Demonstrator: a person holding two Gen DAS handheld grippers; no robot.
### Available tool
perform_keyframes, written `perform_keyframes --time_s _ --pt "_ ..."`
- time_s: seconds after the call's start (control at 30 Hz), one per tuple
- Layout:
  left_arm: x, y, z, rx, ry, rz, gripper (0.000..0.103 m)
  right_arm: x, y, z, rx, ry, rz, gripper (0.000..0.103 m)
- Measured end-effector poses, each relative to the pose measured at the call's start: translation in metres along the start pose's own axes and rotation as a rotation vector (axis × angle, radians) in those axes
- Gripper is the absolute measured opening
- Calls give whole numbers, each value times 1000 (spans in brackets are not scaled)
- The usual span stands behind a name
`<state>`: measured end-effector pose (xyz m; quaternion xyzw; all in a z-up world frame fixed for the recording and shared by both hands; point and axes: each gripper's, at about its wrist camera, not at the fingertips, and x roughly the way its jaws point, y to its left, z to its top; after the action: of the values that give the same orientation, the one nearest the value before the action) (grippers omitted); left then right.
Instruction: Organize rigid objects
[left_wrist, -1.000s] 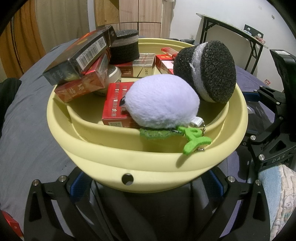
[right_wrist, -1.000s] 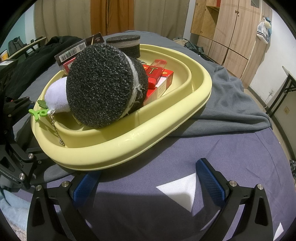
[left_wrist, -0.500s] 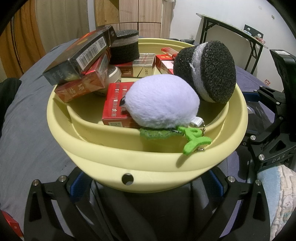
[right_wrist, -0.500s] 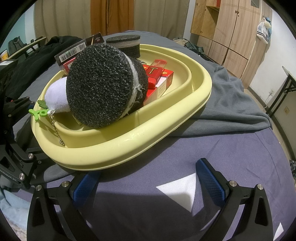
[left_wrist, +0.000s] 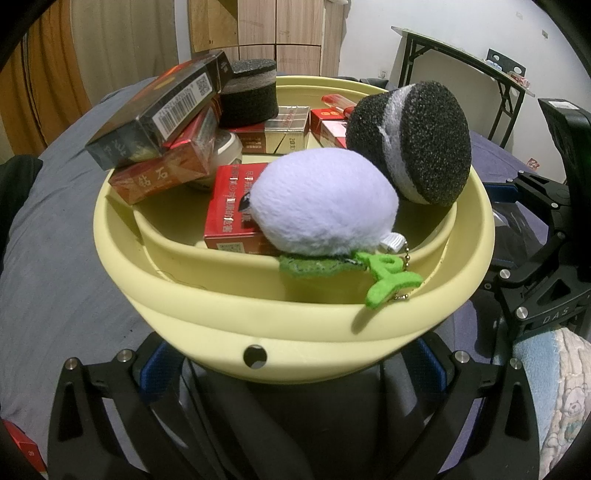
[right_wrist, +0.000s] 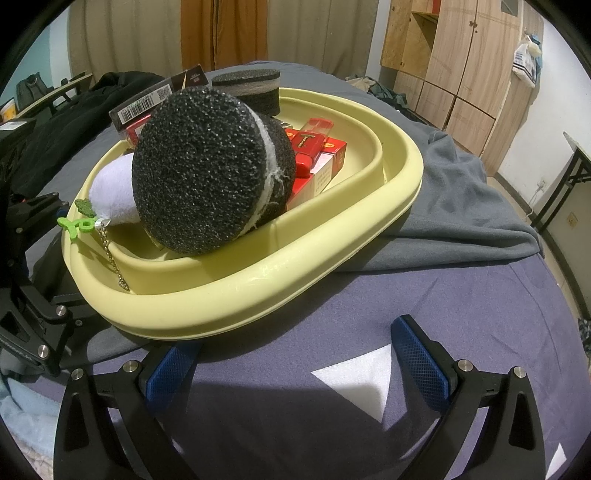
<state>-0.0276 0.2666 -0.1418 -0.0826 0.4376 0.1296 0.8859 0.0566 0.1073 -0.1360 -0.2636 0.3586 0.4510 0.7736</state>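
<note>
A pale yellow basin sits on the bed, full of objects. In it lie a white plush keychain with a green tag, a black sponge puck leaning on the rim, a second black puck, and several red and dark cigarette boxes. My left gripper is open, its fingers under the basin's near rim. My right gripper is open and empty over the blue sheet, just in front of the basin.
A grey blanket lies under and right of the basin. The blue sheet covers the near bed. Black clothing lies at the far left. Wooden wardrobes and a folding table stand beyond the bed.
</note>
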Motion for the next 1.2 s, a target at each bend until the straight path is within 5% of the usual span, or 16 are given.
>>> perform_keyframes --time_s 1.2 --pt "-9 5 -4 3 -1 2 103 -2 5 -2 -4 1 -3 103"
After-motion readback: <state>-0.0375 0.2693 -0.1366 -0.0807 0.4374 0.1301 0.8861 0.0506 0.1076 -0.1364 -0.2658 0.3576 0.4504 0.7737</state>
